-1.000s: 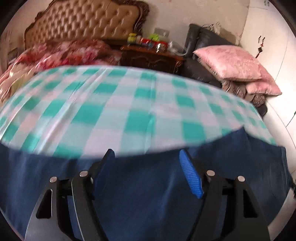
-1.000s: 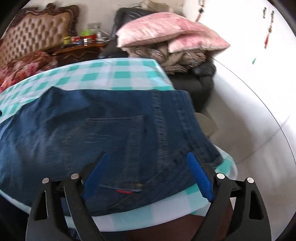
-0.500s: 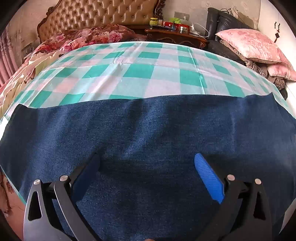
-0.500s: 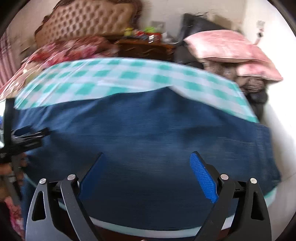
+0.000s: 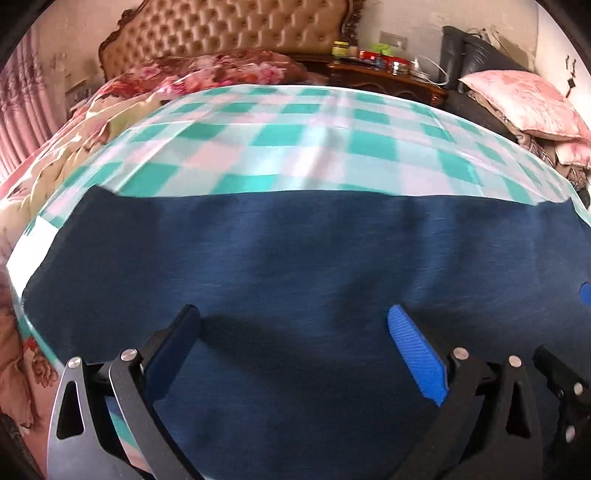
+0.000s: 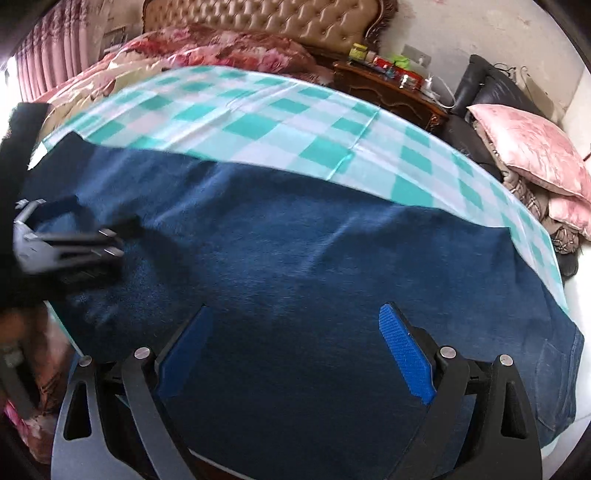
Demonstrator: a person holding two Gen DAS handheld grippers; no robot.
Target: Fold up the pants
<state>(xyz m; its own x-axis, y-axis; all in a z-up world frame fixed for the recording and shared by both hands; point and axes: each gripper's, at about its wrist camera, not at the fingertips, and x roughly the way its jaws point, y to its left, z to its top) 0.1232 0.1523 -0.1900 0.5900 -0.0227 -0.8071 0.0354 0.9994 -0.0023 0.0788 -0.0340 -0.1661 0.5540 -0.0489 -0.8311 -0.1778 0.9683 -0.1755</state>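
Observation:
Dark blue denim pants (image 5: 295, 266) lie spread flat across the near half of a table with a teal and white checked cloth (image 5: 295, 147). In the right wrist view the pants (image 6: 314, 266) run from the left end to a back pocket at the lower right. My left gripper (image 5: 291, 325) is open and empty just above the fabric near the front edge. My right gripper (image 6: 295, 325) is open and empty over the pants too. The left gripper also shows, blurred, at the left of the right wrist view (image 6: 70, 247).
Behind the table stand a bed with a tufted headboard (image 5: 229, 33) and floral bedding (image 5: 221, 74), a wooden nightstand (image 5: 384, 77) with small items, and pink pillows (image 5: 521, 99) on a dark chair at the right.
The right gripper has swung left from the waistband end to over the middle of the pants. The left gripper has drawn back a little. Both stayed open.

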